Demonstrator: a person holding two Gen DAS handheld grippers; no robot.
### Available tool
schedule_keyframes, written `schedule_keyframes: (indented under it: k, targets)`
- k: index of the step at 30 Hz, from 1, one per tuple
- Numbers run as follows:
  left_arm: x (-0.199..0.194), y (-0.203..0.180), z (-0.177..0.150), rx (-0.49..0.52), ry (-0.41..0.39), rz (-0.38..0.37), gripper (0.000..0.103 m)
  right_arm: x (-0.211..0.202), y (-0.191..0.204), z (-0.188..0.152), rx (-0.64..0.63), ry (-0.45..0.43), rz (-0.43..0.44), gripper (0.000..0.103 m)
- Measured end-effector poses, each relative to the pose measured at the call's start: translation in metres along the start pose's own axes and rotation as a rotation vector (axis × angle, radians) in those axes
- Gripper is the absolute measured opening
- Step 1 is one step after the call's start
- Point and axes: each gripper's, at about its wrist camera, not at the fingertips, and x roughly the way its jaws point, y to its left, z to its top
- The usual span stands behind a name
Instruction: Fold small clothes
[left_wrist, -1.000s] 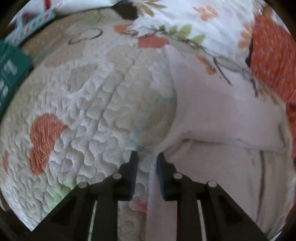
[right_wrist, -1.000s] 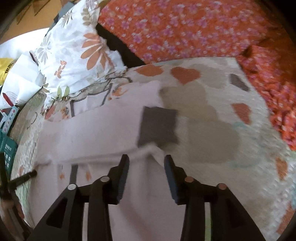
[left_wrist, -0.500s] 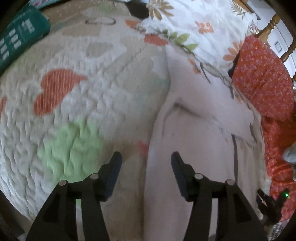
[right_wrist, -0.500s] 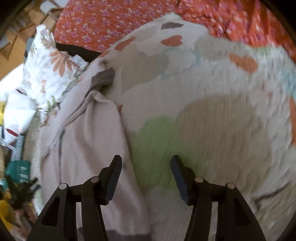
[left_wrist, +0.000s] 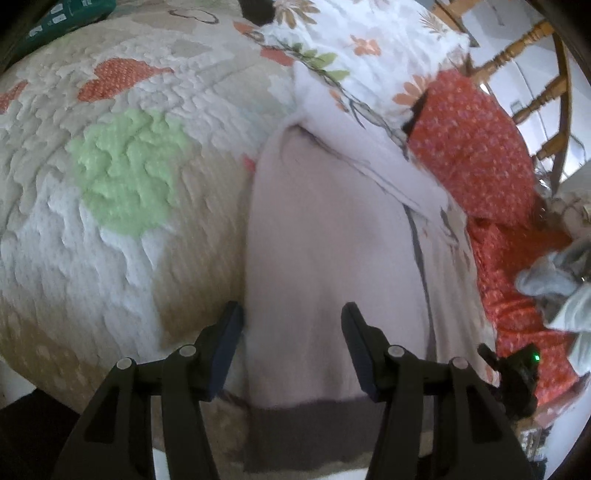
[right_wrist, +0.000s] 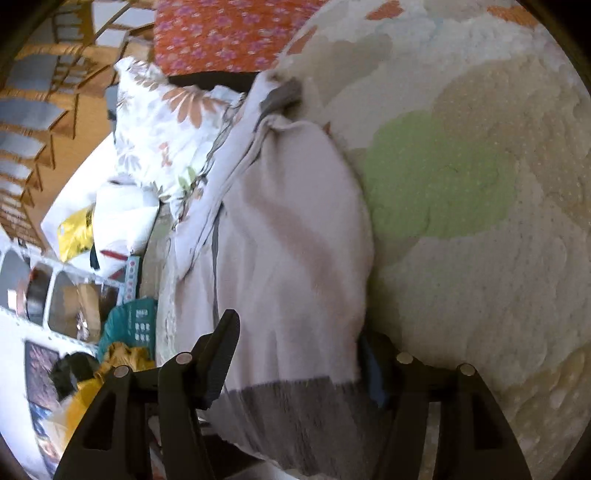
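A pale pink garment (left_wrist: 332, 229) with a dark grey hem band (left_wrist: 314, 432) lies lengthwise on the quilted bedspread (left_wrist: 110, 206), its sleeves folded in at the far end. My left gripper (left_wrist: 291, 328) is open, its fingers astride the garment's left edge just above the hem. In the right wrist view the same garment (right_wrist: 288, 240) and its grey hem (right_wrist: 291, 417) fill the middle. My right gripper (right_wrist: 299, 332) is open around the garment's right edge near the hem; the cloth partly hides its right finger. Neither gripper holds anything.
A floral pillow (left_wrist: 362, 40) and an orange flowered cushion (left_wrist: 476, 147) lie beyond the garment. A teal box (right_wrist: 133, 325), yellow items (right_wrist: 92, 391) and bags sit off the bed's side. A grey cloth (left_wrist: 557, 284) lies at the right. The bed's front edge is close below the hem.
Both grippers have opened wide and drawn back from the folded sleeve end to the grey hem end. The garment now lies between each gripper's fingers.
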Motion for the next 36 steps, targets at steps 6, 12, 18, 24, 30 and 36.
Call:
schedule_keyframes:
  k: [6,12,18,24,30,36]
  targets:
    - [-0.001,-0.006,-0.028,0.015,0.052,-0.071,0.054,0.001,0.0,-0.03,-0.011,0.043,0.061,0.065]
    - [0.003,-0.01,-0.05,0.015,0.064,-0.09,0.055,-0.003,-0.001,-0.059,-0.007,0.031,0.061,0.056]
    - [0.004,-0.024,-0.05,0.068,0.09,-0.015,0.006,-0.001,0.008,-0.072,-0.072,-0.026,-0.135,0.01]
    - [-0.049,-0.036,-0.037,0.066,-0.029,-0.035,0.006,-0.028,0.025,-0.071,-0.067,-0.084,-0.09,0.008]
    - [-0.104,-0.035,-0.055,0.067,-0.081,-0.066,0.006,-0.072,0.047,-0.097,-0.107,-0.109,0.001,0.007]
    - [-0.126,-0.014,-0.102,0.034,-0.072,-0.074,0.006,-0.088,0.047,-0.146,-0.15,-0.037,-0.006,0.007]
